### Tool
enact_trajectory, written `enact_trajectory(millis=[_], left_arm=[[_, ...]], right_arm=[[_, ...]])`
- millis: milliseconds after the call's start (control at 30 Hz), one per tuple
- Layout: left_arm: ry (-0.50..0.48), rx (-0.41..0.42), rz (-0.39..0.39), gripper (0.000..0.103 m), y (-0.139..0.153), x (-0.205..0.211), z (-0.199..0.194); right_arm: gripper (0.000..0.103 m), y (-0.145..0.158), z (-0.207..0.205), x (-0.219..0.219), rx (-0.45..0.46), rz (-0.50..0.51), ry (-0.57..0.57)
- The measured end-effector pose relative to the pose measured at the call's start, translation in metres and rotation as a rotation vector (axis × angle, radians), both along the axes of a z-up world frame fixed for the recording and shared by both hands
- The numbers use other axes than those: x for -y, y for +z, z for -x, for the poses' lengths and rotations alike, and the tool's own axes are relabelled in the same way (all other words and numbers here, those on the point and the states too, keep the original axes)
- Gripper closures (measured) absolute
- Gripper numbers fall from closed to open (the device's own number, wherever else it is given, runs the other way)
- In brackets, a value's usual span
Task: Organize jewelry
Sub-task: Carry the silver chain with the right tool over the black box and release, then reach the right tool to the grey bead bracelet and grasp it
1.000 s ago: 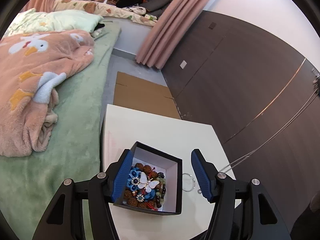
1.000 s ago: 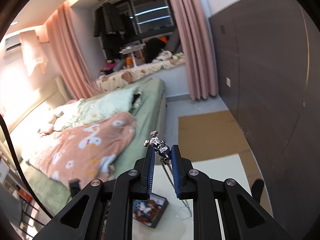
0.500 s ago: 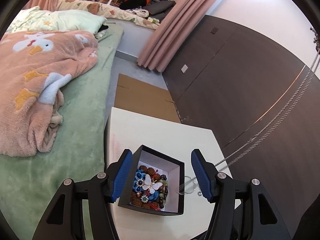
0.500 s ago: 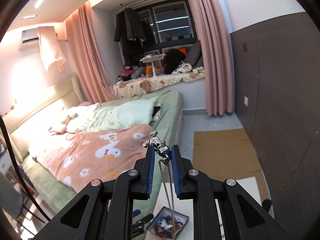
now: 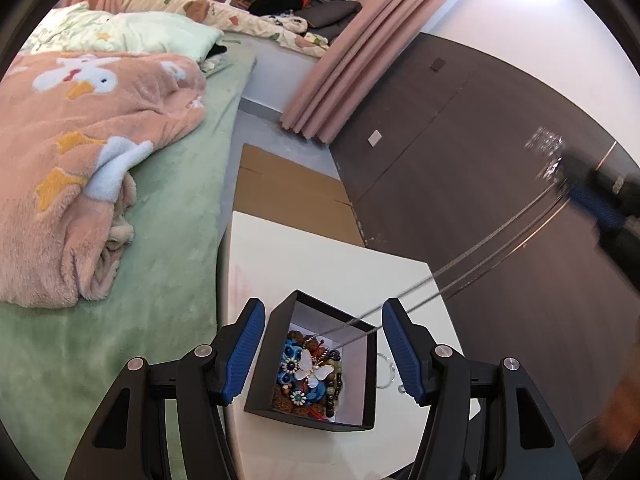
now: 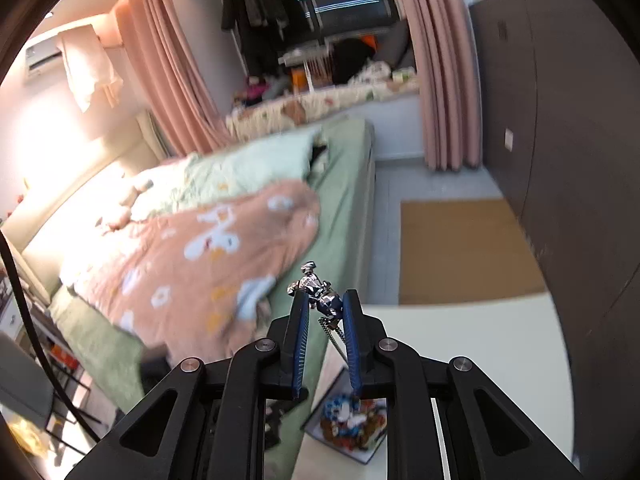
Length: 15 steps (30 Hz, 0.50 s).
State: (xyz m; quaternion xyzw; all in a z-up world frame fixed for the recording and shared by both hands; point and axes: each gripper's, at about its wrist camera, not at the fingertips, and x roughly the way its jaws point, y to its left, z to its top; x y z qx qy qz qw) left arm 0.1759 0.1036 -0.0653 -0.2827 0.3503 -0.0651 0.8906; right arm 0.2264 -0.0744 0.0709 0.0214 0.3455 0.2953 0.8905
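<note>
The left gripper hangs low with its blue-padded jaws spread wide apart, gripping nothing. The right gripper is raised high, off to the left gripper's right, jaws pinched nearly together.

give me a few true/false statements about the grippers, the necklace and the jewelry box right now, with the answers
1. The right gripper is shut on a silver pendant. True.
2. The necklace chain lies coiled flat on the white table. False: it runs in two taut strands from the right gripper down into the black box.
3. The left gripper is open, one finger on each side of the box. True.
4. The box is empty. False: it holds beads, blue flower pieces and a white butterfly ornament.
5. The box has its lid on. False: its top is open.
6. A thin ring lies on the table just right of the box. True.
</note>
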Motion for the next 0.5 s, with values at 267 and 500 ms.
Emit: enact_trajectory(millis=[267, 500], left_arm=[[-0.016, -0.033, 0.004, 0.041, -0.007, 0.007, -0.007], [-0.104, -0.058, -0.025, 0.041, -0.013, 0.037, -0.019]], right_arm=[[0.061, -0.061, -0.011, 0.034, -0.123, -0.032, -0.051], [0.057, -0.101, -0.011, 0.098, -0.204, -0.086, -0.161]])
